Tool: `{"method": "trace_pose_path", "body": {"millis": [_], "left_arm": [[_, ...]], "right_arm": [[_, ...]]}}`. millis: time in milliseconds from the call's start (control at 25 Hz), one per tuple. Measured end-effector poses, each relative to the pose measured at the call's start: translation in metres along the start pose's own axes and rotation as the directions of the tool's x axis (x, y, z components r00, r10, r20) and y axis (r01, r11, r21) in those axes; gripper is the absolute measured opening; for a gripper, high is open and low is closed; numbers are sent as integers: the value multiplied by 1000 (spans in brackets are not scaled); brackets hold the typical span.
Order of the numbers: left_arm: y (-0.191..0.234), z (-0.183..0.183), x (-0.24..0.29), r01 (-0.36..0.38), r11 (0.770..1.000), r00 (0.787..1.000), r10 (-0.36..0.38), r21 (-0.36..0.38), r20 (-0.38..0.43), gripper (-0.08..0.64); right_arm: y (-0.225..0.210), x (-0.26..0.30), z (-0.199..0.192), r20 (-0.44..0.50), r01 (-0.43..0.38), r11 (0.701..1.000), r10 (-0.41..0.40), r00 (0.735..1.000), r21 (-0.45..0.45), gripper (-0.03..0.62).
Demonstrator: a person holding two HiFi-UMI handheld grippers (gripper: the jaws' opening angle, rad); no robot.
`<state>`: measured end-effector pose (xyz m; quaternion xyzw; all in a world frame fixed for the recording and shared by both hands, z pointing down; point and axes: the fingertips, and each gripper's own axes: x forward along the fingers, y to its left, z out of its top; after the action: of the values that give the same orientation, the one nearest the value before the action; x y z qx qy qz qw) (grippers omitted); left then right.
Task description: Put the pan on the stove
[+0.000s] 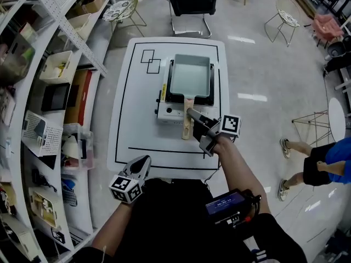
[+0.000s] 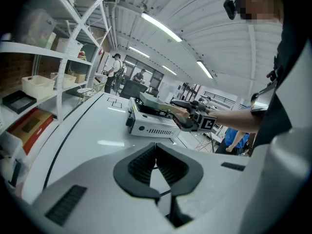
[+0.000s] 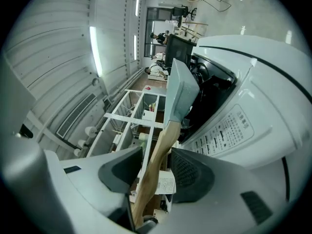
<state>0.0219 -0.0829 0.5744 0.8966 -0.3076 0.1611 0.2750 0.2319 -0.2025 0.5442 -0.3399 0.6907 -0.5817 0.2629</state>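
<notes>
A grey rectangular pan (image 1: 190,76) sits on the white portable stove (image 1: 170,111) in the middle of the white table (image 1: 123,108). Its wooden handle (image 1: 188,126) sticks out toward me. My right gripper (image 1: 198,126) is around that handle. In the right gripper view the handle (image 3: 163,135) runs between the jaws, with a gap beside the left pad, so the right gripper (image 3: 156,152) is open. My left gripper (image 1: 143,160) hangs near the table's front edge, shut and empty. In its own view the left gripper (image 2: 156,147) faces the stove (image 2: 151,126) and pan (image 2: 156,103).
White shelving (image 1: 49,92) with bins and boxes lines the left side. A black office chair (image 1: 192,1) stands beyond the table's far edge, and wire chairs (image 1: 286,16) stand at the back. A person's legs (image 1: 307,158) are on the right. Black outline squares (image 1: 150,61) mark the table.
</notes>
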Motion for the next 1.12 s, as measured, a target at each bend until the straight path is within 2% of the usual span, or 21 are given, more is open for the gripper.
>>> {"method": "trace_pose_path", "body": {"millis": [120,280,400,480,560,640,760,920,1120], "left_arm": [[2,7,7,16,1000,1000,-16,6,6,9],[-2,14,17,68,997,998,-68,35,-3,9],[-4,21,23,108,992,994,-107,62,-16,9],[-7,27,26,133,988,991,-131,76,-23,9],[-8,34,28,152,985,988,-150,86,-22,9],[-7,40,28,168,981,986,-166,95,-19,9],[-4,49,30,186,976,982,-186,111,-14,9],[0,60,29,208,970,978,-209,127,-7,9],[6,69,31,223,964,974,-225,142,-3,9]], "right_arm": [[0,-8,4,23,-1,1000,1,1000,-5,189],[7,-27,10,63,22,997,-18,998,-73,179],[9,-43,10,114,78,989,-64,991,-127,121],[13,-55,9,155,122,975,-94,984,-188,67],[16,-67,7,189,163,954,-116,975,-251,47],[18,-77,4,212,202,926,-139,967,-318,37],[18,-91,-4,234,257,868,-168,957,-424,28],[18,-107,-23,267,313,797,-197,943,-517,26],[21,-118,-48,290,379,680,-248,924,-627,26]]}}
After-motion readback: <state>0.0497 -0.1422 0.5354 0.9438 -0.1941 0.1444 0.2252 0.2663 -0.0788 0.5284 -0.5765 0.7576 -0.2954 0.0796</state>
